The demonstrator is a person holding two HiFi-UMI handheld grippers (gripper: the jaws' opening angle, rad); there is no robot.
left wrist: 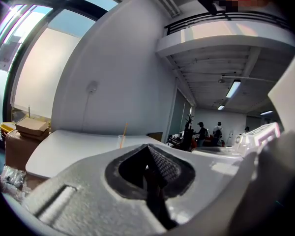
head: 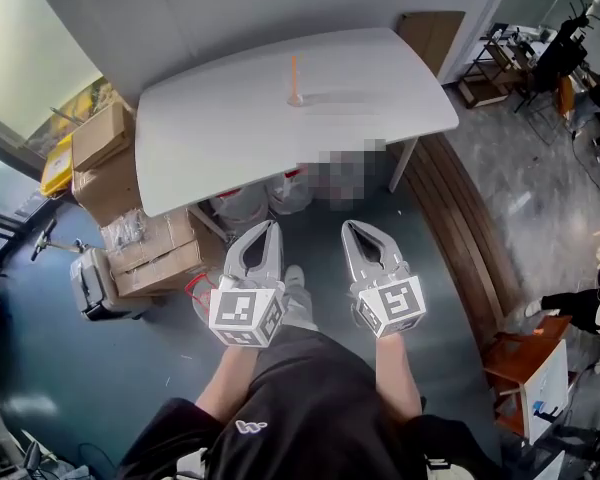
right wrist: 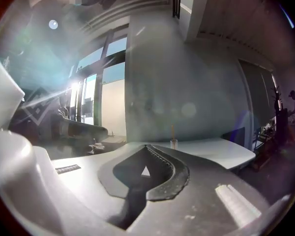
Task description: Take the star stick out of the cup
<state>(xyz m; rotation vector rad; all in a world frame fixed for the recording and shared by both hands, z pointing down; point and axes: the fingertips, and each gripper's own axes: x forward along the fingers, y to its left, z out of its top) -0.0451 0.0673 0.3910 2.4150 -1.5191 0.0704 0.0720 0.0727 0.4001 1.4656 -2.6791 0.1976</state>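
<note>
On the white table [head: 220, 138] stands a small clear cup [head: 294, 97] with an orange stick [head: 293, 71] upright in it; its star end is too small to make out. My left gripper [head: 272, 228] and right gripper [head: 353, 229] hang side by side well short of the table's near edge, over the floor, both shut and empty. The left gripper view has the cup [left wrist: 121, 141] and stick [left wrist: 125, 128] far off beyond the shut left gripper [left wrist: 148, 147]. From the right gripper view the cup [right wrist: 173, 143] stands far past the shut right gripper [right wrist: 147, 147].
Cardboard boxes [head: 108, 173] are stacked at the table's left end. White buckets [head: 242, 206] stand under the table. Long wooden boards [head: 458, 218] lie on the floor to the right. People [left wrist: 201, 131] stand far off in the room.
</note>
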